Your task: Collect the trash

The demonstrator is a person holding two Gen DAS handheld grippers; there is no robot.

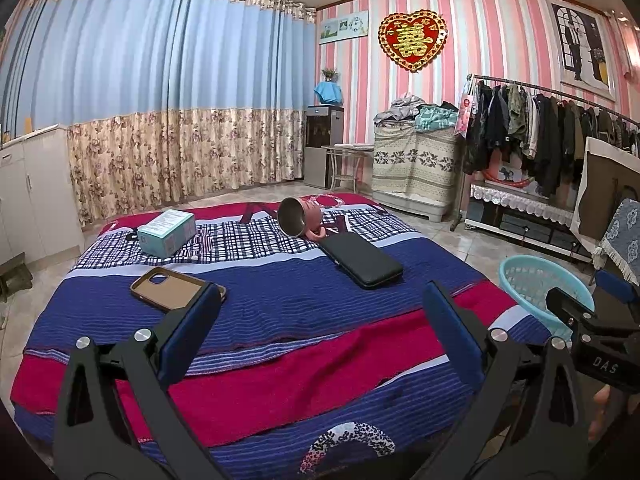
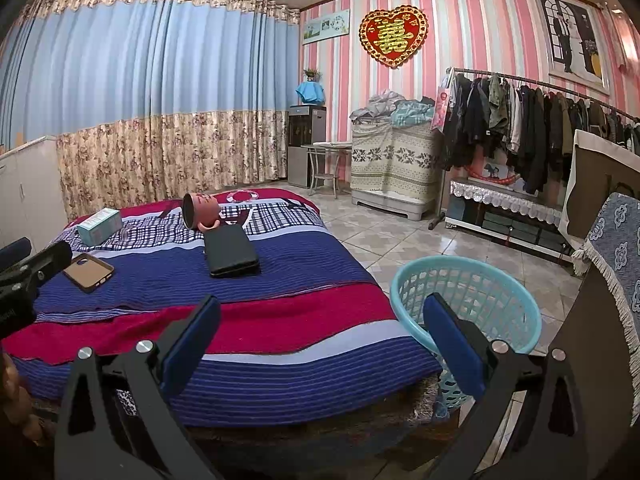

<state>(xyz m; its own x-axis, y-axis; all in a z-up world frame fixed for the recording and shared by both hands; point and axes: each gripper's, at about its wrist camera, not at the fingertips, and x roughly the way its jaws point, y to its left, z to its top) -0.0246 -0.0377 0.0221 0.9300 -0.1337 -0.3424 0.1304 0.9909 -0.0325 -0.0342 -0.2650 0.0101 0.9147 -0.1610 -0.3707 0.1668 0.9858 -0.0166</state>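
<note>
A bed with a blue, red and checked cover (image 1: pixel 280 304) holds a teal-white carton (image 1: pixel 167 233), a brown phone case (image 1: pixel 172 287), a pink mug on its side (image 1: pixel 298 216) and a black flat case (image 1: pixel 362 260). A light-blue mesh basket (image 2: pixel 466 304) stands on the floor at the bed's right corner; it also shows in the left wrist view (image 1: pixel 540 292). My left gripper (image 1: pixel 320 332) is open and empty above the bed's near end. My right gripper (image 2: pixel 320 336) is open and empty between bed and basket.
A clothes rack (image 2: pixel 540 120) and low cabinet line the right wall. A covered chest (image 2: pixel 394 160), small round table (image 2: pixel 326 160) and water dispenser (image 2: pixel 306 144) stand at the back. White cabinets (image 1: pixel 28 196) sit left. A fringed blue cloth (image 2: pixel 616 248) hangs at right.
</note>
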